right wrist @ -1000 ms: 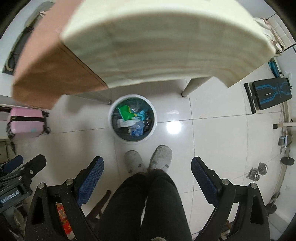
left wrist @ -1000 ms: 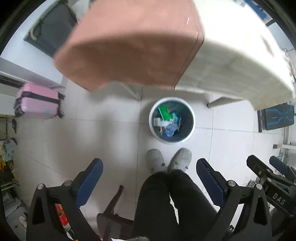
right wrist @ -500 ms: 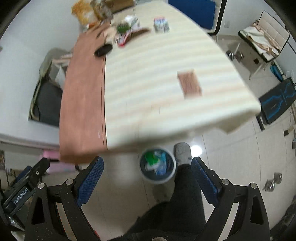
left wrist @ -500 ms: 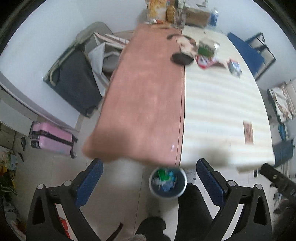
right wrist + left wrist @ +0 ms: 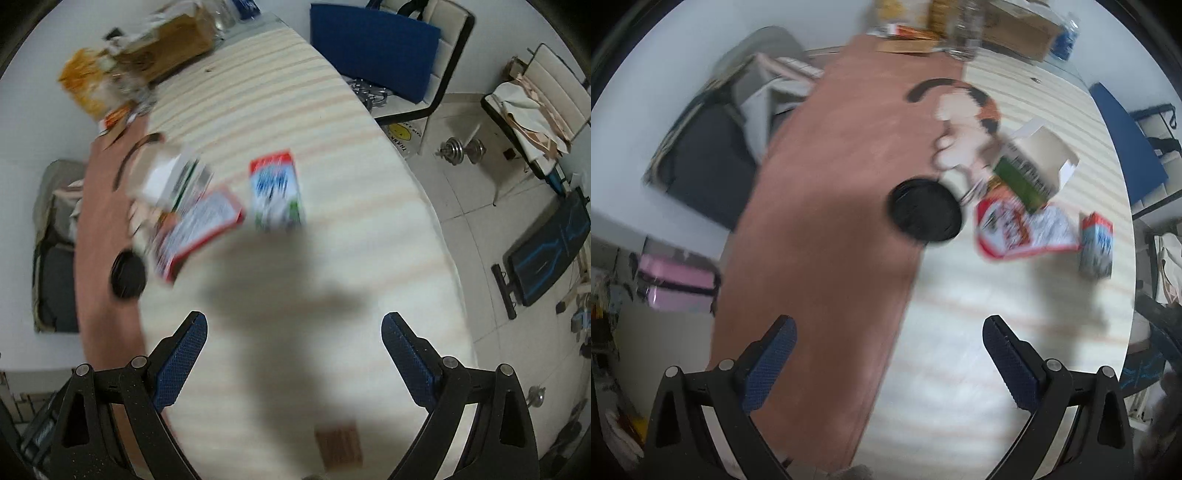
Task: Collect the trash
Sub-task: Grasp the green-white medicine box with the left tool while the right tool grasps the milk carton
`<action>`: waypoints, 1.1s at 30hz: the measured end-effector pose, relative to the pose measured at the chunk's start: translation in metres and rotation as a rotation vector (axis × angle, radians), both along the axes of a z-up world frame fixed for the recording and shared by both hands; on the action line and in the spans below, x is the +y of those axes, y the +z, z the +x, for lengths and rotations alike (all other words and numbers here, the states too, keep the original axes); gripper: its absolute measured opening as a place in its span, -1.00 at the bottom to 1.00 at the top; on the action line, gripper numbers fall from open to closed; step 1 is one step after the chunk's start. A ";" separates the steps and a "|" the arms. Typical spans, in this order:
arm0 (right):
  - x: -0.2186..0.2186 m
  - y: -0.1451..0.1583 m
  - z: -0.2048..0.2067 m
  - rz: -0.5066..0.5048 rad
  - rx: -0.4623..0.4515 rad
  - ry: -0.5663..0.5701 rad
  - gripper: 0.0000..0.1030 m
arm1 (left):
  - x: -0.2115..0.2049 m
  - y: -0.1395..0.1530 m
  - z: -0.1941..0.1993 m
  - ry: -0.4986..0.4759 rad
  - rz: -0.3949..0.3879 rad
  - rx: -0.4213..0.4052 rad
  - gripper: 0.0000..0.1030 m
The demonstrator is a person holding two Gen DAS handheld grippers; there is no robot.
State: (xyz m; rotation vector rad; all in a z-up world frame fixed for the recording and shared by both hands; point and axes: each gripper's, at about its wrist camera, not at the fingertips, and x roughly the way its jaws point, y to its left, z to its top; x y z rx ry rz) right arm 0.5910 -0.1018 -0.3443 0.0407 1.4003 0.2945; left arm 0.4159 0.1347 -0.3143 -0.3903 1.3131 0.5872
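Both views are blurred by motion. My left gripper [image 5: 886, 354] is open and empty above the table's near part. Ahead of it lie a black round lid [image 5: 925, 210], a red and white snack wrapper [image 5: 1023, 232], an open white and green carton [image 5: 1034, 166] and a small blue and white carton [image 5: 1097, 243]. My right gripper [image 5: 293, 350] is open and empty above the striped cloth [image 5: 332, 258]. It sees the small carton [image 5: 277, 192], the wrapper [image 5: 199, 229], the lid [image 5: 127, 273] and the open carton [image 5: 173, 181] farther off. The trash bin is out of view.
A brown cloth [image 5: 831, 221] covers the table's left part. Boxes and snack bags [image 5: 147, 55] stand at the far end. A brown patch [image 5: 338, 446] lies near the front edge. A blue chair [image 5: 376, 48], dumbbell [image 5: 461, 147], bench [image 5: 546, 258] and pink suitcase [image 5: 679, 288] surround the table.
Both grippers rose from looking down at the trash bin on the floor to above the table, and now face the trash on it. Both stayed open.
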 end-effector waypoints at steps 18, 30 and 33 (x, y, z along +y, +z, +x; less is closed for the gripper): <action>0.028 -0.091 0.134 -0.092 0.120 0.125 0.07 | -0.046 -0.068 0.225 -0.612 -0.069 0.131 1.00; 0.018 -0.090 0.139 -0.093 0.143 0.108 0.05 | -0.034 -0.100 0.247 -0.577 -0.077 0.182 -0.10; 0.013 -0.092 0.138 -0.083 0.130 0.104 0.03 | -0.031 -0.096 0.238 -0.544 -0.124 0.147 -0.73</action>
